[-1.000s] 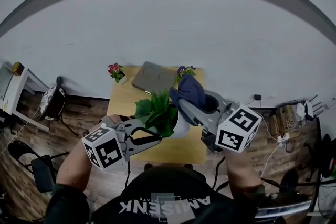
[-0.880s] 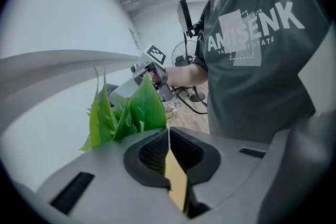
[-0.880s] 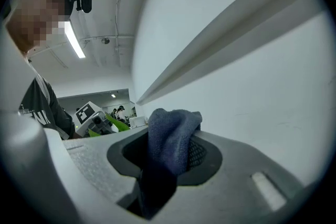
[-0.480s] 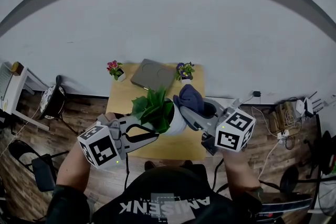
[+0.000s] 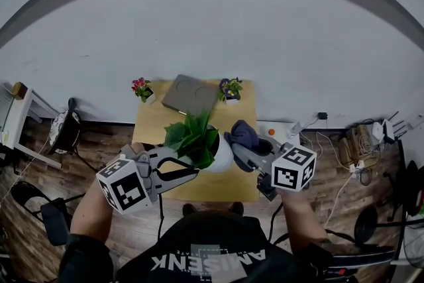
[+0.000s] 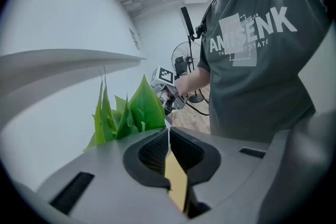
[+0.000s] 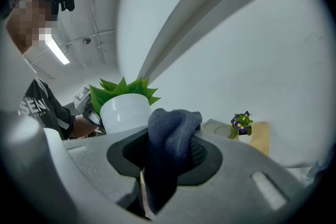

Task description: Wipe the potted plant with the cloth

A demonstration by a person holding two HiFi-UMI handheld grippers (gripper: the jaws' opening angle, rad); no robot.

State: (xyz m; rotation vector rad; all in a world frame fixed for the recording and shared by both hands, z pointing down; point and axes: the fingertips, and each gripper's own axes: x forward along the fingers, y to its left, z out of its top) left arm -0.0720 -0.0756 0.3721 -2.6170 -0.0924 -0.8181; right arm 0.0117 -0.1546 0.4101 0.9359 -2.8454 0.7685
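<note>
Step in hand: you're bringing the cloth in for the wipe, and I can't confirm contact yet.

- Left gripper [image 6: 169, 140]: jaws nearly together, pinching the thin white rim of the pot [image 5: 222, 157]. They've just opened a hair, but the rim is between the pads.
- Right gripper [image 7: 168, 153]: jaws clamped on the dark blue cloth [image 7: 173, 123], with a bunched wad sticking out past the tips.
- The plant [image 5: 194, 138] sits between your two grippers over the near half of the table [image 5: 151, 126]. I can't tell if the pot rests on the table or hangs from your pinch.
- The cloth is just beside the pot's right wall, below the leaves.

Next move, as I read it:
- Press the wad onto the pot wall and sweep around or up it.
- Then go over the leaves lightly.
- Firm up the left pinch first. A rim-only grip is thin, and side pressure from the cloth may twist or tip the pot.
- Push towards the left gripper, not away from it.
</note>
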